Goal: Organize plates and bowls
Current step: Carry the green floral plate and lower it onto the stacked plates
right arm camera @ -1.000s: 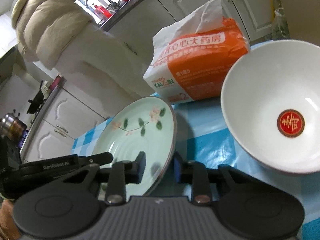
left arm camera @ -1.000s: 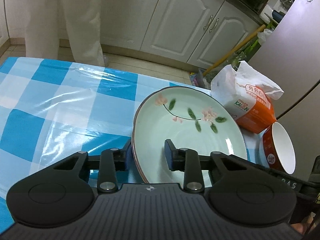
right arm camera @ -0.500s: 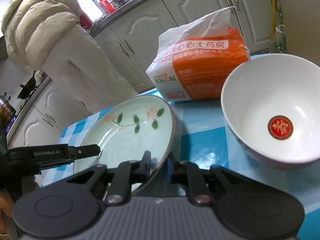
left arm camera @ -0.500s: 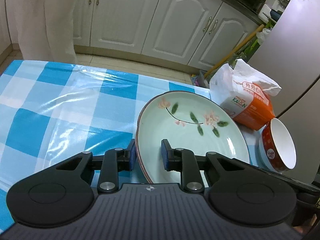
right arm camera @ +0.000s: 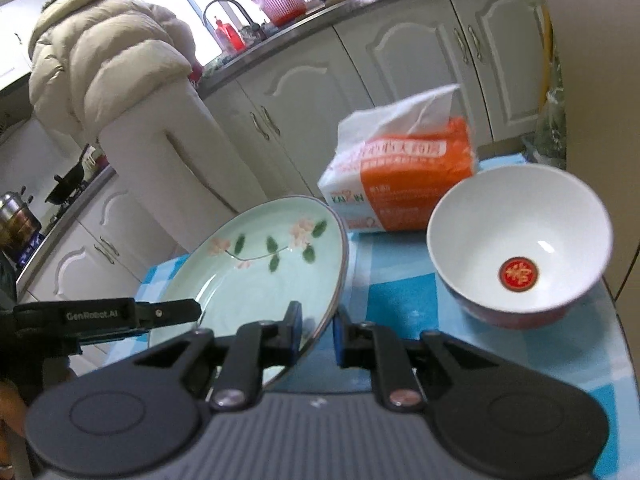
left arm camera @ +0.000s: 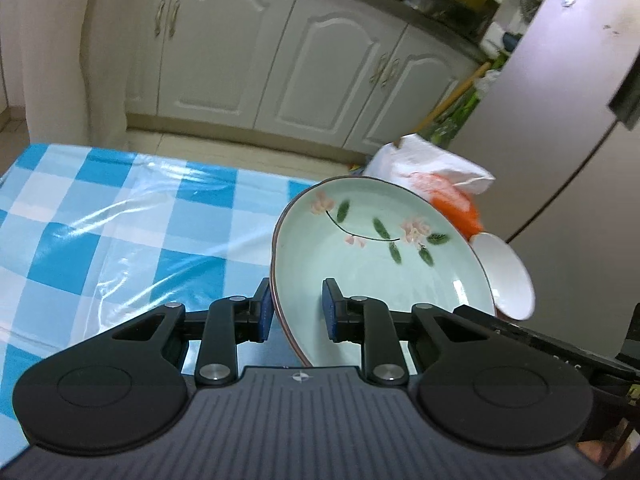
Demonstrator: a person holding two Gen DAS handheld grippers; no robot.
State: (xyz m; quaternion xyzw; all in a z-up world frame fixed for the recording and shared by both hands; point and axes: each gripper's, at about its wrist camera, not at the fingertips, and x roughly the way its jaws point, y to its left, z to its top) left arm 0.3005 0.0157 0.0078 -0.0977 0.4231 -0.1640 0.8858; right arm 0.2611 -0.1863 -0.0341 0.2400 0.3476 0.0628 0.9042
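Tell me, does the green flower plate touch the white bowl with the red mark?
Apart. In the right wrist view, blue tablecloth shows plainly between the green plate and the white bowl.

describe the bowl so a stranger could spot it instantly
On the blue checked tablecloth, look just in front of the orange tissue pack. The bowl sits right of the green flowered plate: deep, white inside, with a red-and-gold medallion at its bottom.
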